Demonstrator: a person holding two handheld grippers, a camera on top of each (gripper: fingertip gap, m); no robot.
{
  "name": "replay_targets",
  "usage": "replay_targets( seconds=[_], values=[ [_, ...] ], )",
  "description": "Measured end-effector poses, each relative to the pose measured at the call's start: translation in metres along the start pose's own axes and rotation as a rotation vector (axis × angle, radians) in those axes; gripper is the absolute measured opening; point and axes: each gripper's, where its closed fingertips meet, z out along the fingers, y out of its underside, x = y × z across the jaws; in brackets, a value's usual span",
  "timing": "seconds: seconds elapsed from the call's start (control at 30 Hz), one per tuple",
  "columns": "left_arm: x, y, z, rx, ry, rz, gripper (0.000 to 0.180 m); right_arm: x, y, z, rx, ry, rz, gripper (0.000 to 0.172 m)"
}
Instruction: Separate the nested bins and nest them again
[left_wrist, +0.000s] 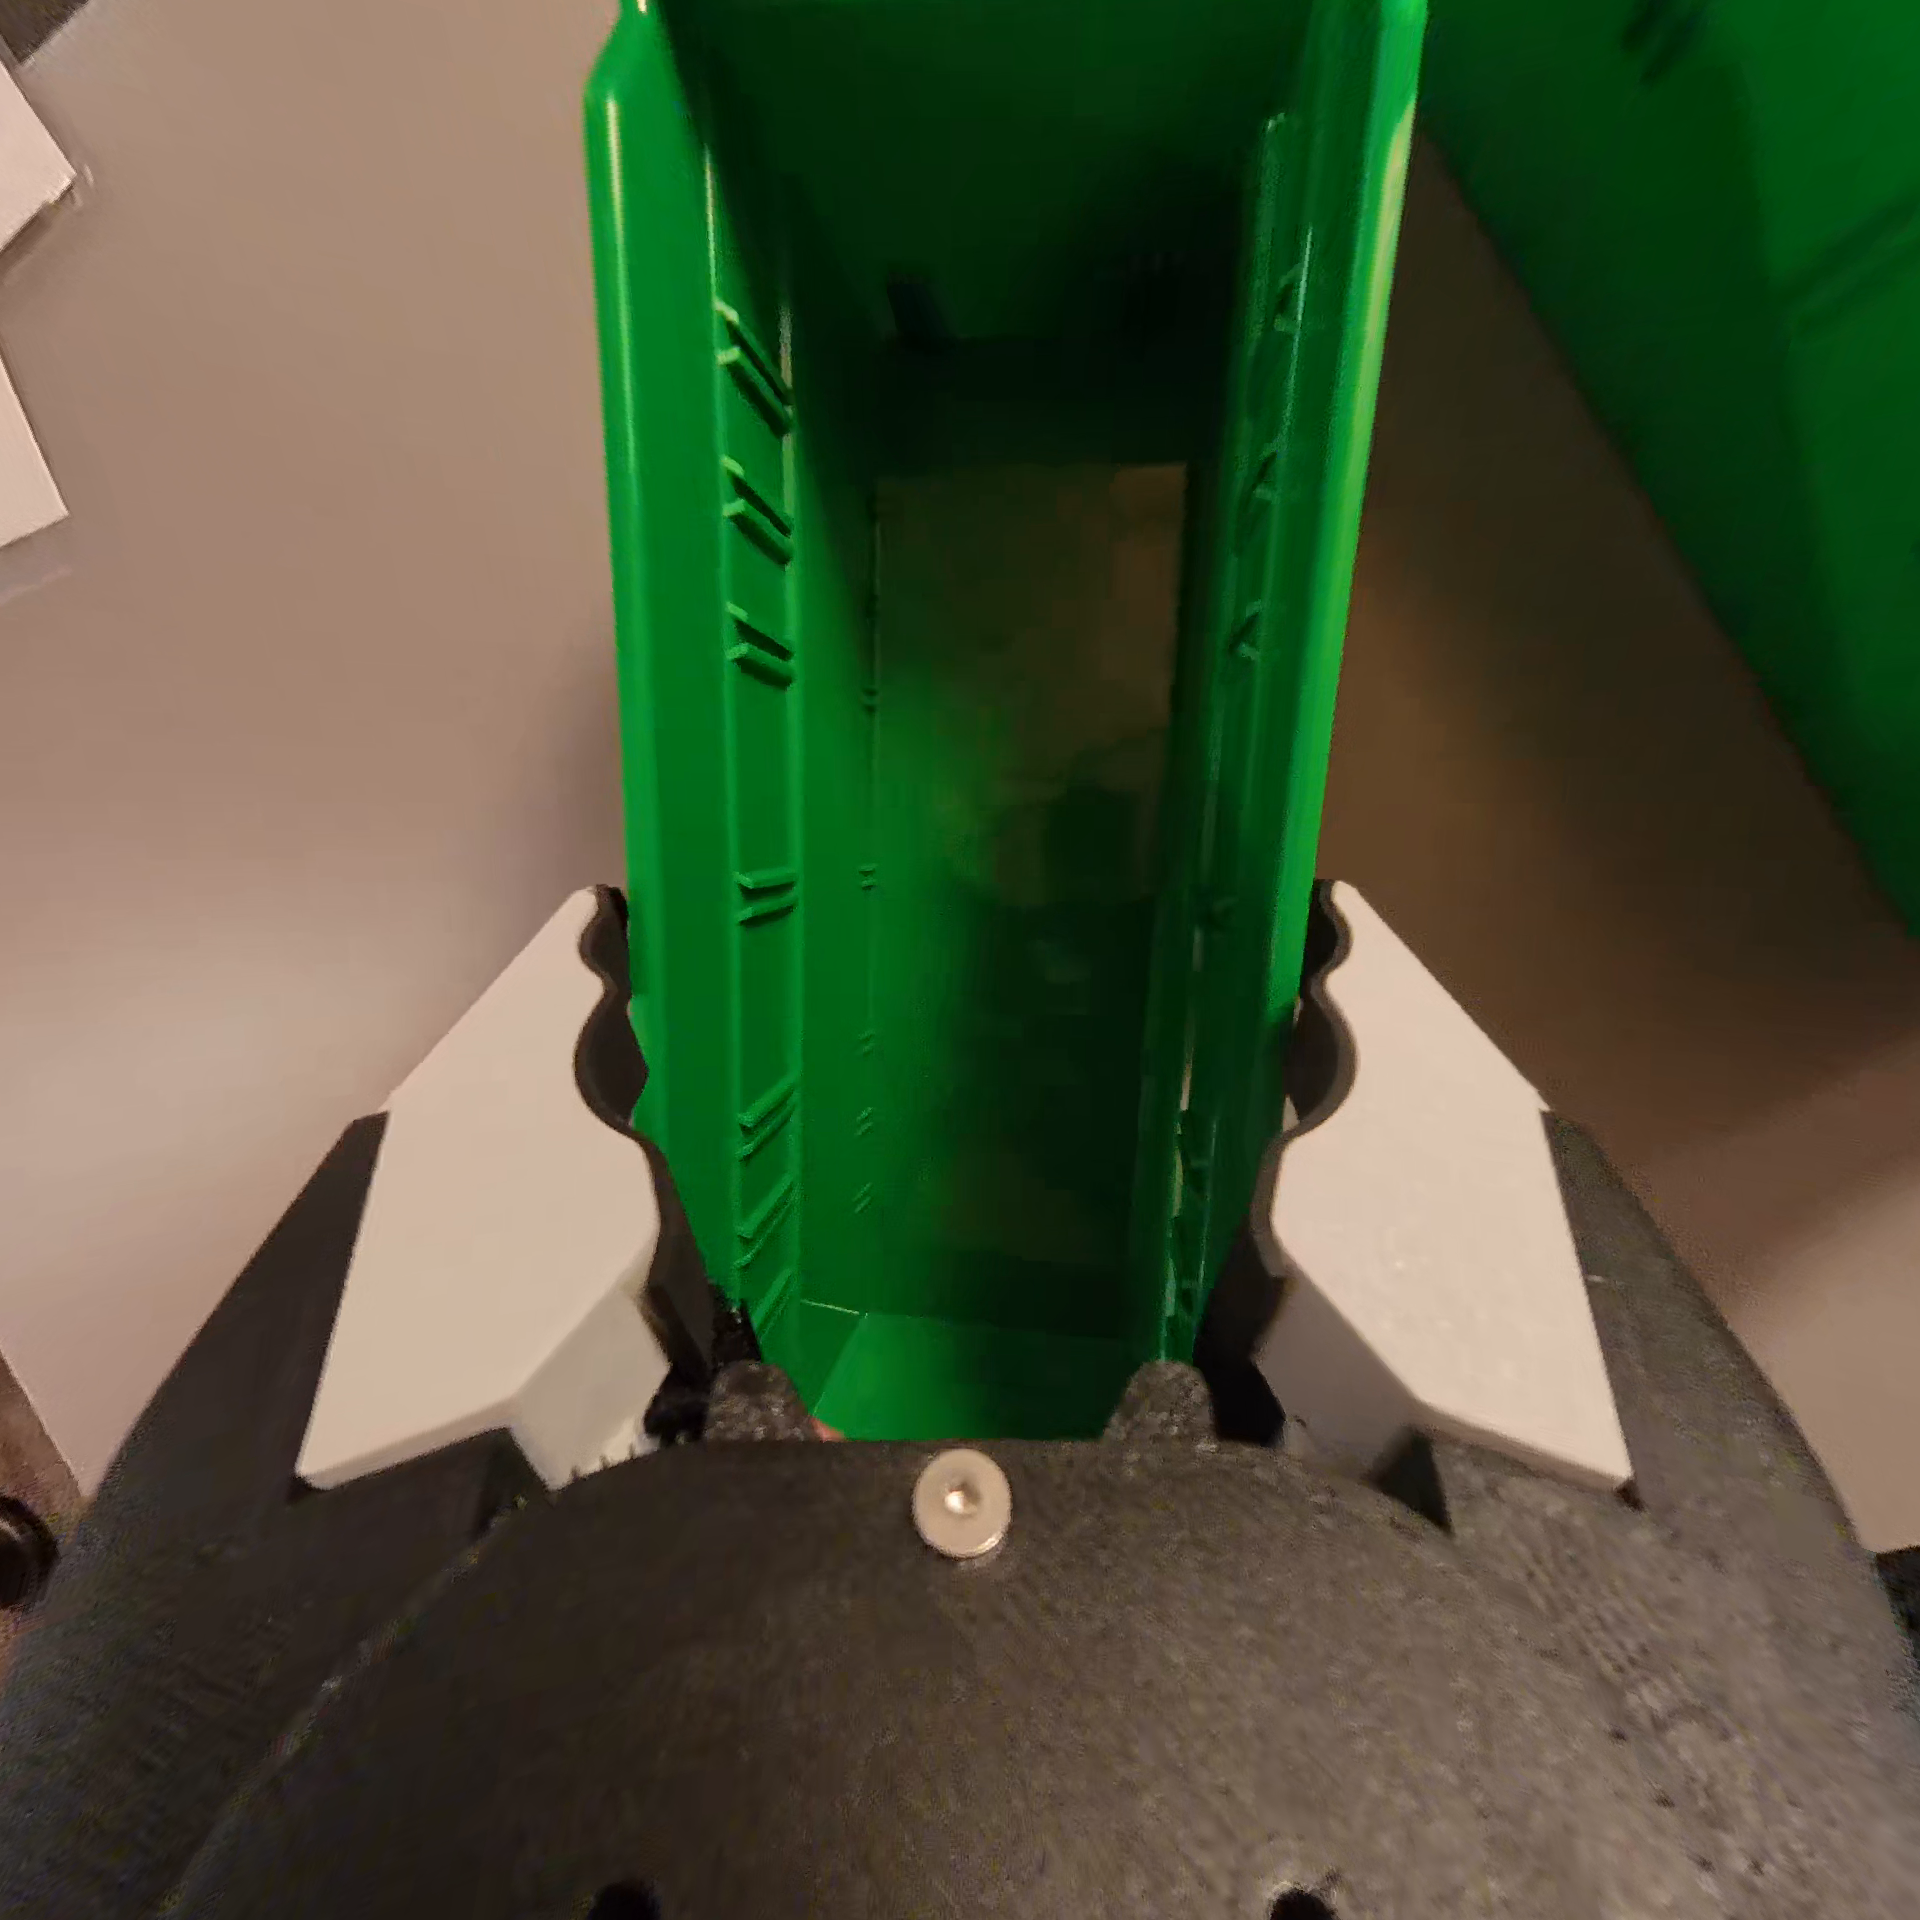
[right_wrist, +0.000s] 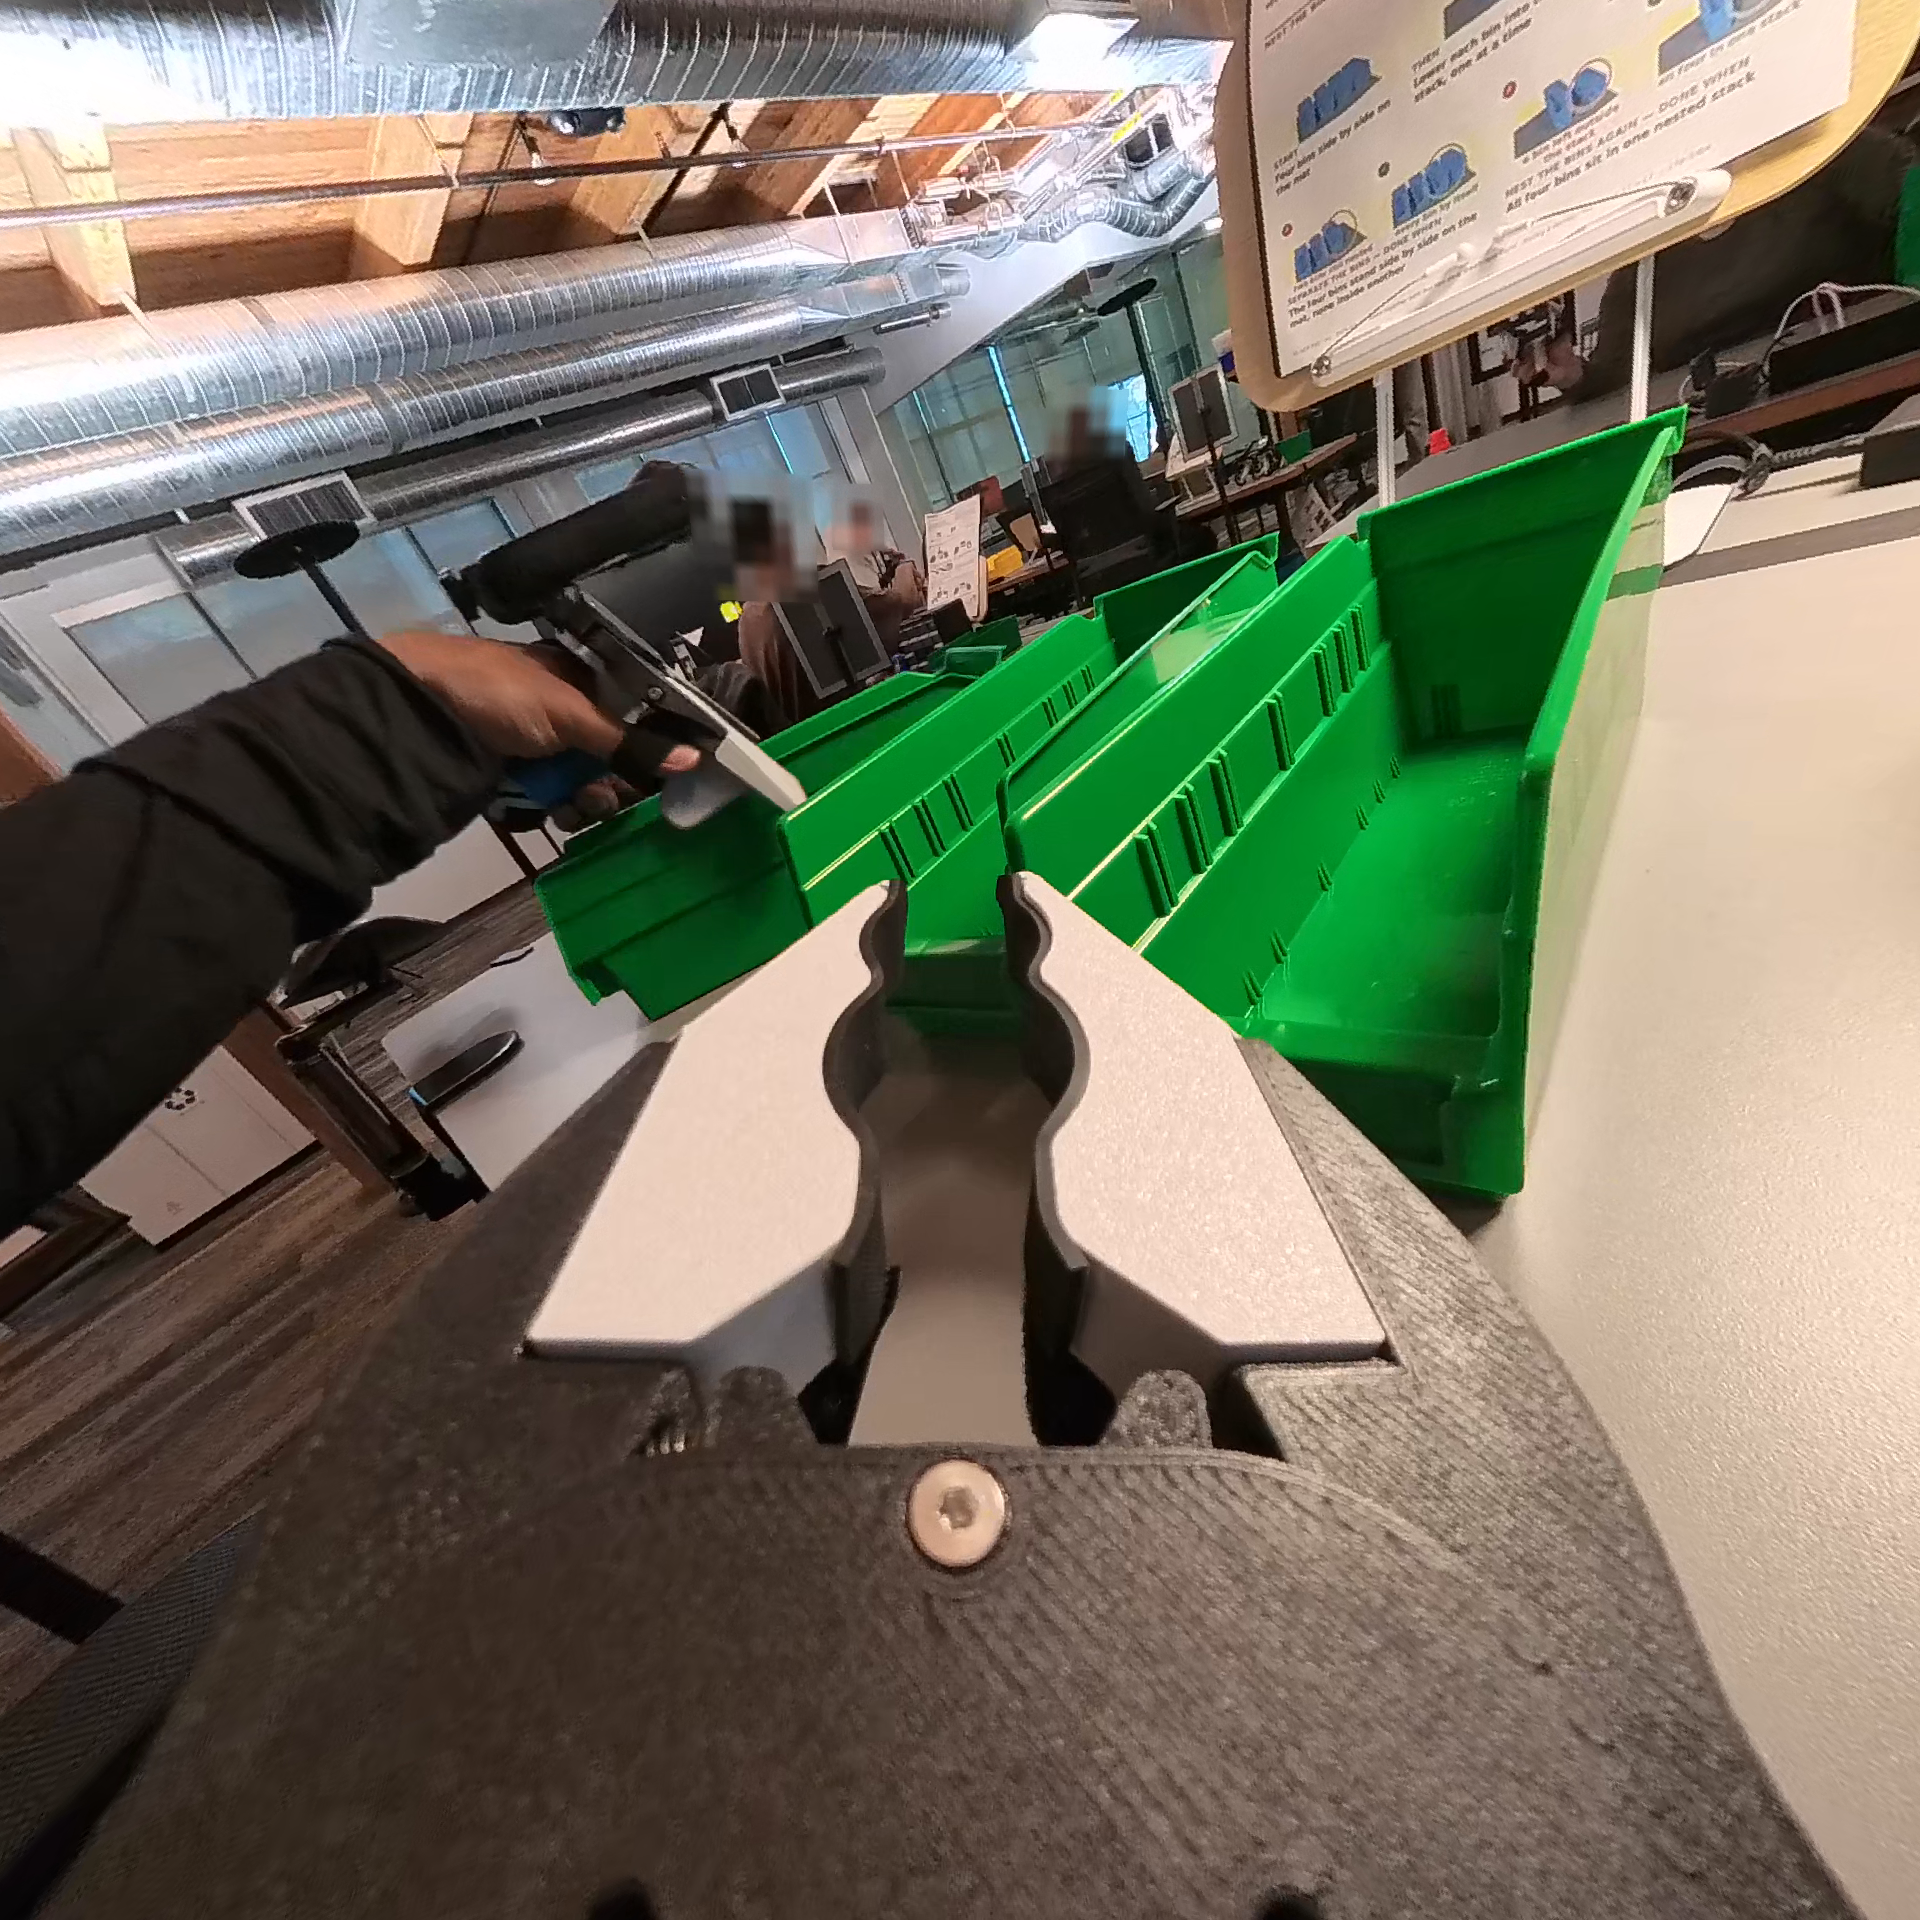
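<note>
Left gripper (left_wrist: 961, 997) spread wide across a long green bin (left_wrist: 997, 727), black wavy pads (left_wrist: 613, 1039) tight against both outer side walls, so clamped on that bin across its width. Seen from right wrist view: same bin (right_wrist: 727, 894) lifted off the worktop (right_wrist: 1766, 935), near end tilted up, hanging over the worktop's left edge, w/ person's hand (right_wrist: 520, 707) and black sleeve (right_wrist: 208, 831) on the gripper handle. Bin interior bare, ribs along inner walls.

Right gripper (right_wrist: 951, 904) narrowly parted, nothing between the pads, only worktop showing thru the gap; tips close in front of the bins, not touching any.

Second green bin (right_wrist: 1403, 831) flat on worktop, just beside the lifted one, to its right, long sides roughly parallel. Can't tell whether another bin nested inside it. Further green wall (right_wrist: 1195, 592) showing behind/between the two; can't tell which bin it belongs to.

Instruction board (right_wrist: 1507, 156) on a stand at the worktop's far side. White papers (left_wrist: 26, 312) at the left in left wrist view.
</note>
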Motion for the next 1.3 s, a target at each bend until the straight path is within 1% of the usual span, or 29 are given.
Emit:
replay_targets(
  seconds=[0.13, 0.2, 0.27, 0.4, 0.6, 0.67, 0.77, 0.87, 0.97, 1.03, 1.1, 1.23, 1.3],
  values=[
    [0.001, -0.002, -0.004, -0.002, -0.004, -0.049, 0.113, 0.0, 0.0, 0.0, -0.002, 0.0, 0.002, 0.019],
    [0.003, 0.001, -0.006, -0.022, 0.002, -0.08, 0.111, 0.0, 0.0, 0.0, -0.002, -0.001, 0.006, 0.019],
    [0.007, 0.006, -0.007, -0.06, 0.001, -0.085, 0.116, 0.001, 0.0, 0.0, -0.002, -0.004, 0.013, 0.019],
    [0.022, 0.016, -0.009, -0.129, 0.021, -0.025, 0.129, 0.0, 0.0, 0.0, -0.004, -0.009, 0.021, 0.019],
    [0.028, 0.025, -0.014, -0.171, 0.047, 0.05, 0.137, -0.001, 0.0, -0.001, -0.006, -0.024, 0.026, 0.019],
    [0.027, 0.028, -0.016, -0.179, 0.058, 0.092, 0.138, -0.001, 0.0, -0.001, -0.008, -0.029, 0.033, 0.019],
    [0.028, 0.03, -0.019, -0.173, 0.091, 0.197, 0.138, -0.001, 0.001, 0.0, -0.015, -0.031, 0.035, 0.019],
    [0.031, 0.031, -0.018, -0.168, 0.124, 0.302, 0.134, -0.001, 0.003, 0.001, -0.025, -0.029, 0.032, 0.019],
    [0.032, 0.028, -0.018, -0.138, 0.142, 0.344, 0.129, -0.001, 0.003, 0.002, -0.028, -0.027, 0.028, 0.019],
    [0.031, 0.027, -0.019, -0.13, 0.145, 0.333, 0.126, -0.001, 0.003, 0.002, -0.028, -0.029, 0.031, 0.019],
    [0.033, 0.026, -0.021, -0.133, 0.157, 0.282, 0.122, -0.001, 0.003, 0.002, -0.028, -0.029, 0.033, 0.019],
    [0.042, 0.025, -0.027, -0.15, 0.225, 0.088, 0.115, -0.001, 0.003, 0.002, -0.028, -0.031, 0.033, 0.019],
    [0.047, 0.024, -0.03, -0.151, 0.257, -0.005, 0.11, -0.001, 0.003, 0.001, -0.027, -0.033, 0.037, 0.019]
  ],
)
